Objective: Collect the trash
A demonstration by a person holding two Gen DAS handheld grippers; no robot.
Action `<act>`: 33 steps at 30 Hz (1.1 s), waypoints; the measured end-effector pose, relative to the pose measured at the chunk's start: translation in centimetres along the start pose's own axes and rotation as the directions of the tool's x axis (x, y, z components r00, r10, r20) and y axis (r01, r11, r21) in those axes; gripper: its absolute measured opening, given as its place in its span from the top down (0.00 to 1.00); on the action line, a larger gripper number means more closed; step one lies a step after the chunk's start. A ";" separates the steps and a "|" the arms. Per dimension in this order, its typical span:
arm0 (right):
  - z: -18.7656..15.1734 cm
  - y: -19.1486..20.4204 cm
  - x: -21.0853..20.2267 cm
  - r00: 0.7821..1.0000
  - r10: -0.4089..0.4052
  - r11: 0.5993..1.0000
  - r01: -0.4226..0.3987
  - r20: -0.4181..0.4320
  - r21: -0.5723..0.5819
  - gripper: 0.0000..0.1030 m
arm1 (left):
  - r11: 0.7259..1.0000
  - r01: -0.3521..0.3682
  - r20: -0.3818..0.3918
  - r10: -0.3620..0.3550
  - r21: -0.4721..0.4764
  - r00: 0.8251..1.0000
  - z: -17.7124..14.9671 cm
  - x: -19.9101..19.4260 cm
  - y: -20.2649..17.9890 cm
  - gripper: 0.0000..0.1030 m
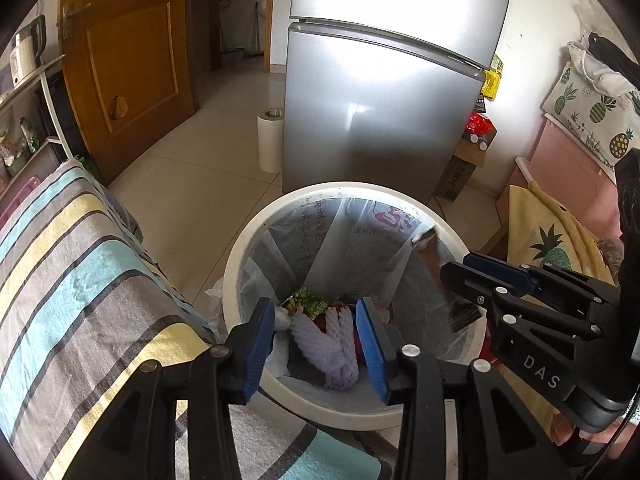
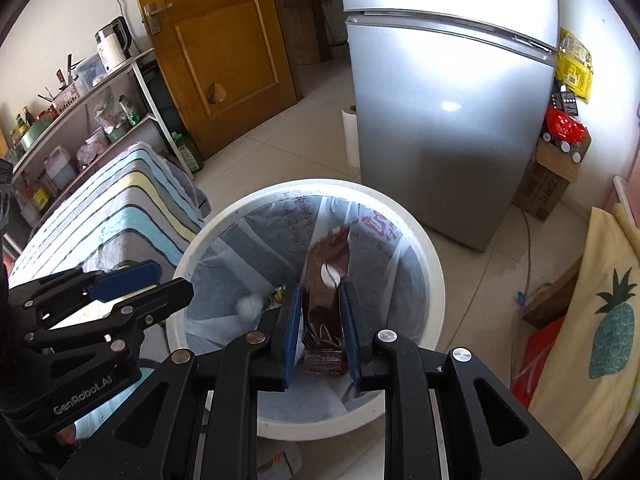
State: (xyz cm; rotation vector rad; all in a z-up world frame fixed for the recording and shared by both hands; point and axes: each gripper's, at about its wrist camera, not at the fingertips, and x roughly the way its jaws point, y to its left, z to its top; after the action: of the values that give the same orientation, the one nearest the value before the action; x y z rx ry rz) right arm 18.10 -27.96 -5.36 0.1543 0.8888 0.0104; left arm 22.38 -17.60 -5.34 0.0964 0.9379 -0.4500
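The left claw (image 1: 316, 336) stands released over the white bin (image 1: 248, 240) at lower centre, nothing between its blue pads; below it in the bin lie a white foam net (image 1: 328, 344) and a green wrapper (image 1: 310, 304); the right claw (image 2: 320, 332) has a brown packet (image 2: 326, 280) between its jaws over the same bin, though whether the pads press on it I cannot tell; the packet looks light, thin, crinkly and probably slippery, so I would pinch it flat across its lower edge.
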 end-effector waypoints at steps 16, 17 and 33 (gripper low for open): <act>-0.8 1.8 -4.3 0.995 0.004 1.000 -0.005 0.099 0.007 0.62 | 0.998 -0.052 0.105 0.054 -0.020 0.993 -1.3 -4.9 0.5 0.52; -0.9 2.0 -4.9 0.994 0.000 1.000 -0.001 0.113 0.006 0.62 | 0.998 -0.060 0.113 0.062 -0.025 0.992 -1.4 -5.3 0.6 0.52; -5.0 5.3 -11.0 0.964 -0.046 0.999 0.051 0.262 -0.014 0.56 | 0.987 -0.146 0.258 0.159 -0.072 0.953 -6.3 -12.4 0.6 0.52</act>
State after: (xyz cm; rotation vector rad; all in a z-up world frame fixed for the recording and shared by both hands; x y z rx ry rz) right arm 7.60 -22.93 0.78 0.1119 0.6277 -0.0458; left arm 11.57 -11.18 0.70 0.0592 0.6745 -0.2860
